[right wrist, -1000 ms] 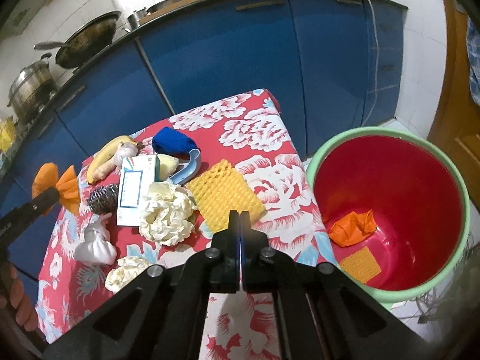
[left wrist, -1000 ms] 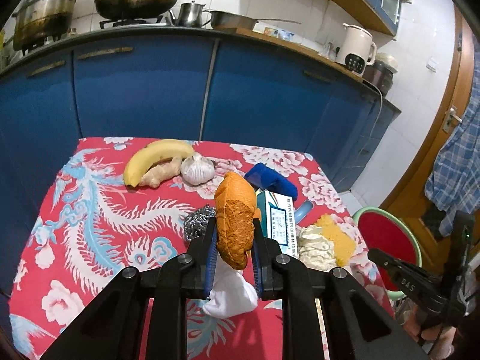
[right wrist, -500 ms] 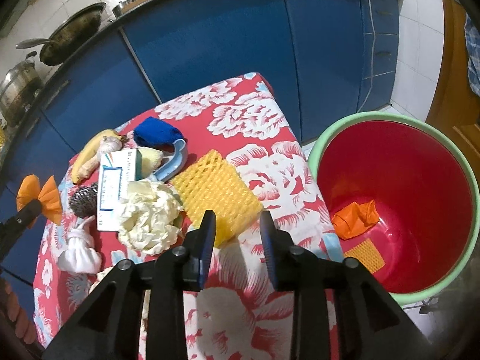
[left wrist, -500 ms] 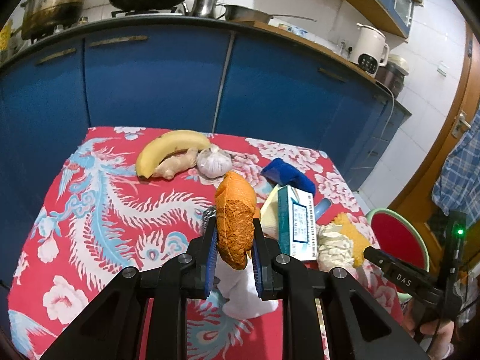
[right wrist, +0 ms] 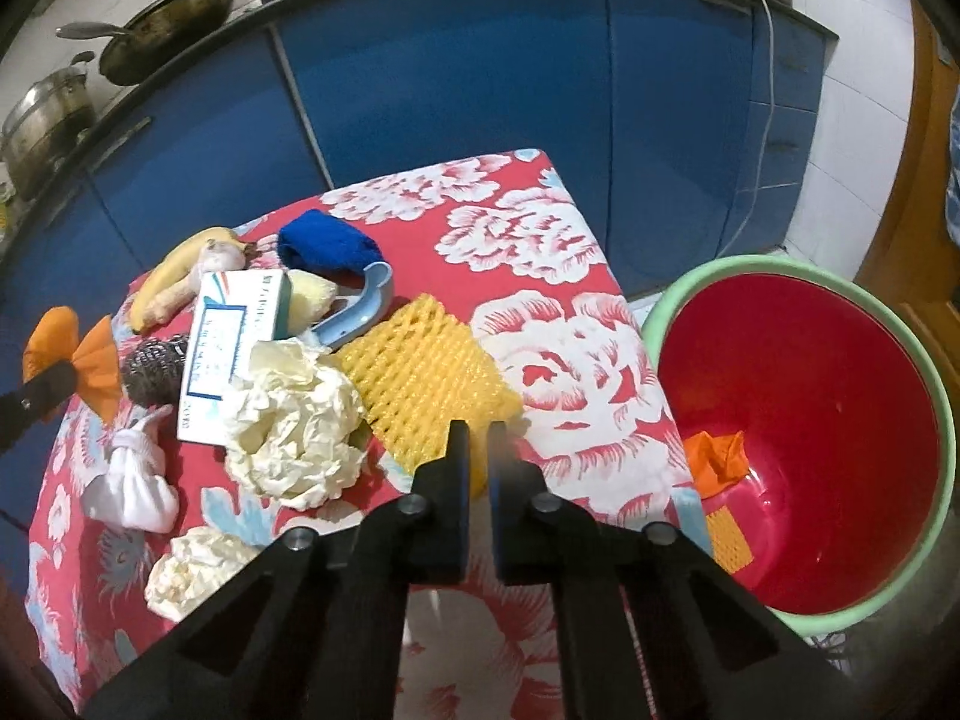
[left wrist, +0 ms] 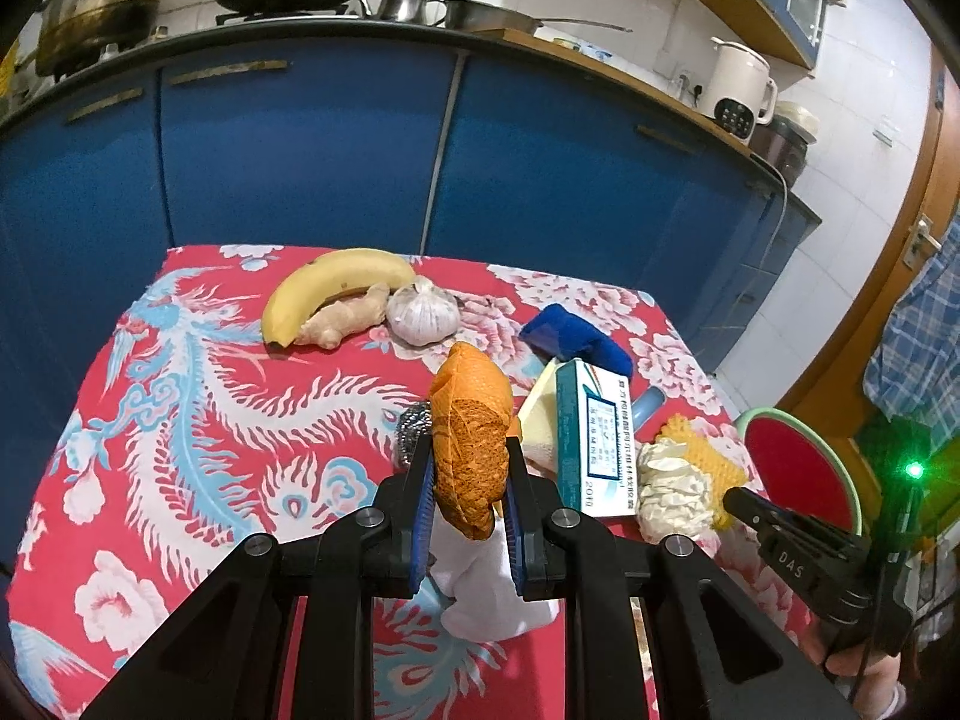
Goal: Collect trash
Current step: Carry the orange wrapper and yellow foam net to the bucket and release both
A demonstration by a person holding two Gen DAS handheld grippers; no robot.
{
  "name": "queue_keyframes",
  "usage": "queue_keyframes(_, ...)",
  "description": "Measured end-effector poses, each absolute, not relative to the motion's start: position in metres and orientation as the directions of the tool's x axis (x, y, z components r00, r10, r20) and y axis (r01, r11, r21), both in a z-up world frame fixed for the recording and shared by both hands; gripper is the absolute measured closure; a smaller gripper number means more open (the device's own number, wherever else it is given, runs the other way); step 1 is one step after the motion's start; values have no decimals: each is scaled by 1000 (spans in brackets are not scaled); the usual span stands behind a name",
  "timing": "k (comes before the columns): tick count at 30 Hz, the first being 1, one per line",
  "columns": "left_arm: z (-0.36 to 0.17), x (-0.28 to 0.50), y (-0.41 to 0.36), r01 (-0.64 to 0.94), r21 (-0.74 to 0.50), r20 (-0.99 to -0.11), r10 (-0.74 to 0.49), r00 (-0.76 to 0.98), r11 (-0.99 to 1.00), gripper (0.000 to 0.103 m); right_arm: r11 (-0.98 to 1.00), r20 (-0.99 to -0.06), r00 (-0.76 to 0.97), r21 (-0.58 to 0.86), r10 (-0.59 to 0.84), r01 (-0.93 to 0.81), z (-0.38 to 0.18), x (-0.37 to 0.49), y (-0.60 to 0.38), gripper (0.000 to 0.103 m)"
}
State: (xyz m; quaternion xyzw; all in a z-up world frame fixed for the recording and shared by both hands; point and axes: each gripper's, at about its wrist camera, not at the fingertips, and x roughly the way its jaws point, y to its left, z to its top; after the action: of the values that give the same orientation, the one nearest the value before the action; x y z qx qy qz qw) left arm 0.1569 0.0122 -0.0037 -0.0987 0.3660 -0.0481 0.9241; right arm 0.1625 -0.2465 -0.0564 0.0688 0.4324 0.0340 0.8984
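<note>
My left gripper (left wrist: pixel 469 468) is shut on an orange crumpled wrapper (left wrist: pixel 471 426) and holds it above the red floral table; it also shows in the right wrist view (right wrist: pixel 72 354). My right gripper (right wrist: pixel 474 438) hovers with its jaws narrowly apart and empty over the near edge of a yellow foam net (right wrist: pixel 420 372). Crumpled white paper (right wrist: pixel 294 420), a second paper wad (right wrist: pixel 192 564) and a white knotted bag (right wrist: pixel 132 480) lie on the table. The red bucket with a green rim (right wrist: pixel 804 480) stands on the floor to the right and holds orange trash (right wrist: pixel 717 459).
A banana (left wrist: pixel 330 288), ginger (left wrist: pixel 342 324), garlic (left wrist: pixel 423 315), a steel scourer (right wrist: pixel 150 369), a white box (left wrist: pixel 594 438), a blue cloth (right wrist: pixel 330 246) and a blue peeler (right wrist: pixel 366 306) share the table. Blue cabinets (left wrist: pixel 300 150) stand behind.
My right gripper opened from shut, then narrowed again as it moved down toward the yellow foam net. My left gripper kept its hold on the orange wrapper and drifted slightly.
</note>
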Motion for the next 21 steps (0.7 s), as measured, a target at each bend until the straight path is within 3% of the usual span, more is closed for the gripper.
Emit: queue_keyframes(21, 27, 135, -36, 147, -222, -634, -257, 729, 964, 83, 976, -675, 736, 188, 50, 107, -2, 102, -311, 97)
